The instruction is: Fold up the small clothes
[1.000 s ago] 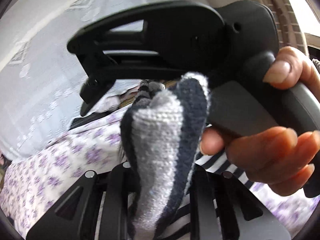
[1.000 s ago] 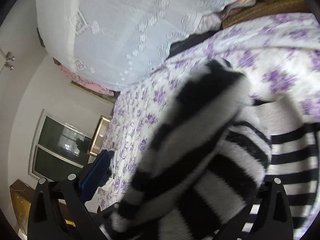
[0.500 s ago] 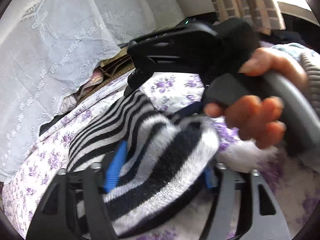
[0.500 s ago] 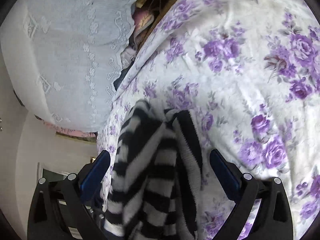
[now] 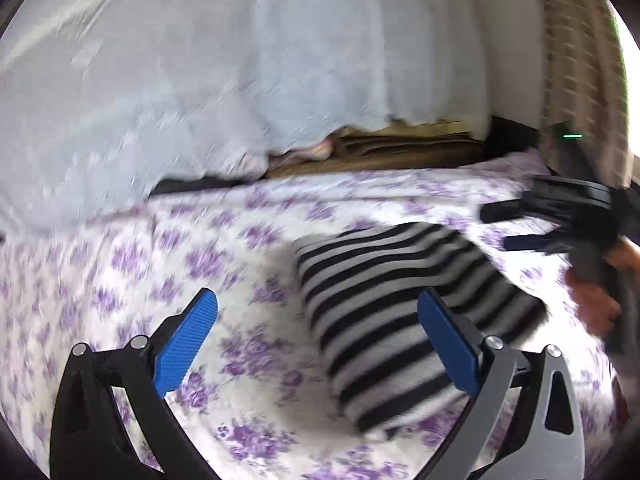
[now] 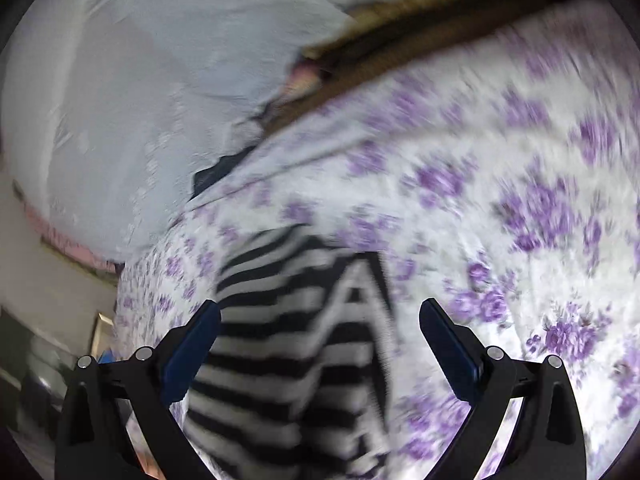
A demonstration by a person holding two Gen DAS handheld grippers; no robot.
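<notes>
Our left tongs (image 5: 316, 344) are opening wide, nothing pinched now; a second ago they clamped the striped knit (image 5: 400, 312). Right tongs (image 6: 320, 350) gape too, having let go. The knit lies folded on the floral bedsheet (image 5: 120, 280), no longer lifted. Right hand (image 5: 600, 300) sits beyond it.

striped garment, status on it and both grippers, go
Left gripper opening, nothing pinched. Right gripper open, over the cloth without gripping. Striped garment lies folded on the floral sheet. Nothing in the way.
</notes>
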